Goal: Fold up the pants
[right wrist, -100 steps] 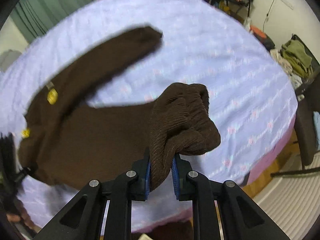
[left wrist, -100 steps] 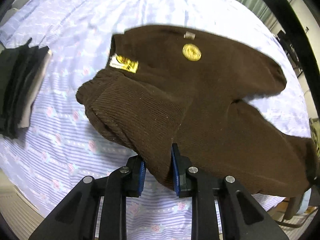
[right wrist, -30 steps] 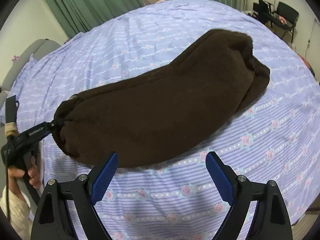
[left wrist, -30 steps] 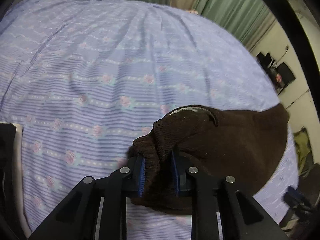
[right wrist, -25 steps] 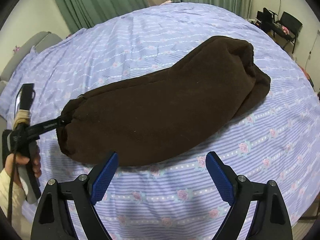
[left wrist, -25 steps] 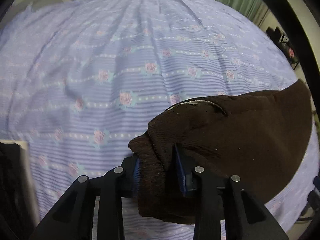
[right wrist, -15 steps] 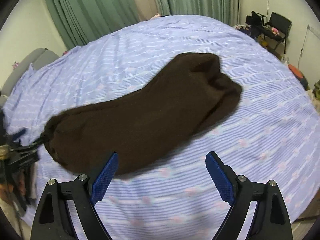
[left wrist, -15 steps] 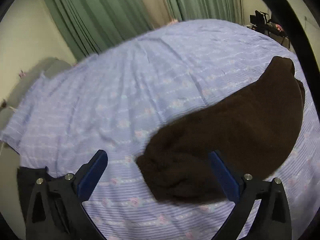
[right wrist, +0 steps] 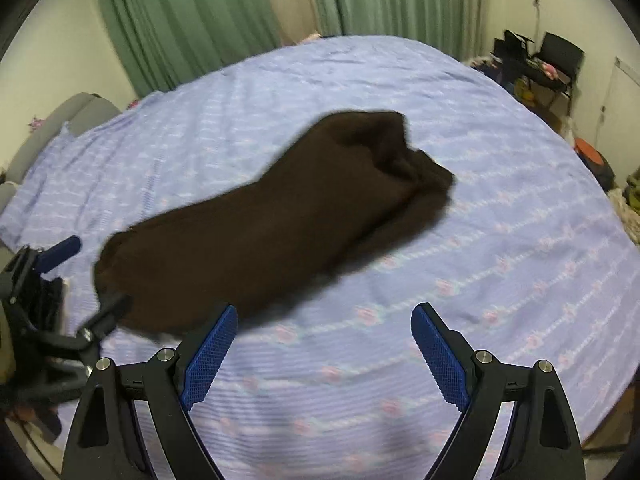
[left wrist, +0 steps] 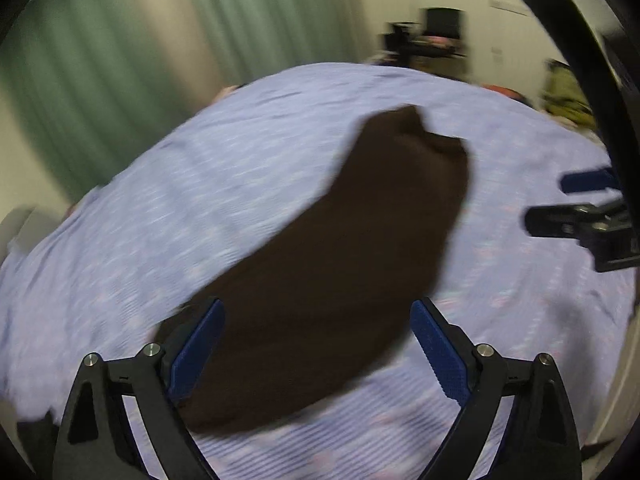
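Note:
The dark brown pants [right wrist: 272,216] lie folded lengthwise as one long strip on the bed, and neither gripper touches them. My left gripper [left wrist: 316,308] hovers above their near end [left wrist: 320,272]. Its jaws stand wide and are closing, and no cloth is pinched between the blue pads [left wrist: 196,344]. My right gripper [right wrist: 324,310] is open over bare sheet in front of the strip, with nothing between its fingers. The left gripper [right wrist: 84,284] shows at the left edge of the right wrist view. The right gripper [left wrist: 576,208] shows at the right edge of the blurred left wrist view.
A lilac striped sheet [right wrist: 480,240] with small flowers covers the bed. Green curtains [right wrist: 200,20] hang behind it. A black chair and desk [right wrist: 552,60] stand at the far right. Something dark [left wrist: 28,436] sits at the bed's near left corner.
My left gripper let go of the pants' end, opened wide, rolled and drew back. The right gripper stayed open and backed off a little. The pants now lie flat.

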### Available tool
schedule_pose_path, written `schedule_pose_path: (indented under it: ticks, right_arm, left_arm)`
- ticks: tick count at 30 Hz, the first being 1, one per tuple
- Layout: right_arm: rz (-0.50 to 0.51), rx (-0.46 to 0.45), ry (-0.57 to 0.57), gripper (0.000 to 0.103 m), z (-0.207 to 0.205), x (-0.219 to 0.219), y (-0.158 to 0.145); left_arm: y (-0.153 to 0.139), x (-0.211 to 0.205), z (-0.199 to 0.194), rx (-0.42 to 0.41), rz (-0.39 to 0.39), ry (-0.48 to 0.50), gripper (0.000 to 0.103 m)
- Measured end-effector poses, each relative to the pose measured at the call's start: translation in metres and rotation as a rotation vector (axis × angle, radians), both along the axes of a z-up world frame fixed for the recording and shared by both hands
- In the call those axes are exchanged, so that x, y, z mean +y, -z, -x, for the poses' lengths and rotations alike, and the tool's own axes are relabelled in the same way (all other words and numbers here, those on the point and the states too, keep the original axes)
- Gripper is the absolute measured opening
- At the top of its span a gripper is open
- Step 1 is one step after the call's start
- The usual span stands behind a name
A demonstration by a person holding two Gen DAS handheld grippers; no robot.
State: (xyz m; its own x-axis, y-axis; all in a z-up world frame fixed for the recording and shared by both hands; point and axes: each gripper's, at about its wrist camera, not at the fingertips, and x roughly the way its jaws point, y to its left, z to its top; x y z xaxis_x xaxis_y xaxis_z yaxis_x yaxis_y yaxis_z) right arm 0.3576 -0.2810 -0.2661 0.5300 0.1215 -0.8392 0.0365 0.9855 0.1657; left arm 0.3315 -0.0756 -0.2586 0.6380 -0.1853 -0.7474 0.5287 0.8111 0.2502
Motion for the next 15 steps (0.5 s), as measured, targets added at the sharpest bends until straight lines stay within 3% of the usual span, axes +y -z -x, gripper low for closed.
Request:
schedule_pose_path:
  ticks: [5,8,10,11,12,13,15]
  right_arm:
    - [0.025,0.069,0.052,0.090,0.010,-0.040,0.028]
    - [0.016,0.109,0.081,0.086,0.015,-0.056,0.044]
    - [-0.009,0.129,0.095,0.082,0.018,-0.063,0.052]
    - [-0.029,0.141,0.099,0.080,0.019,-0.065,0.058]
    - [-0.041,0.145,0.100,0.078,0.019,-0.065,0.060]
    - [-0.054,0.144,0.096,0.074,0.019,-0.064,0.062]
    - [-0.089,0.133,0.067,0.073,0.014,-0.062,0.063]
  left_arm:
    - [0.045,-0.057,-0.012,-0.004,-0.101,0.111,0.076]
    - [0.070,-0.075,-0.027,0.034,-0.128,0.137,0.075]
    - [0.085,-0.084,-0.036,0.046,-0.172,0.138,0.061]
    - [0.089,-0.085,-0.043,0.062,-0.186,0.135,0.049]
    - [0.086,-0.080,-0.049,0.083,-0.165,0.128,0.039]
    - [0.082,-0.077,-0.055,0.106,-0.134,0.121,0.037]
    - [0.066,-0.057,-0.077,0.198,0.000,0.074,0.029]
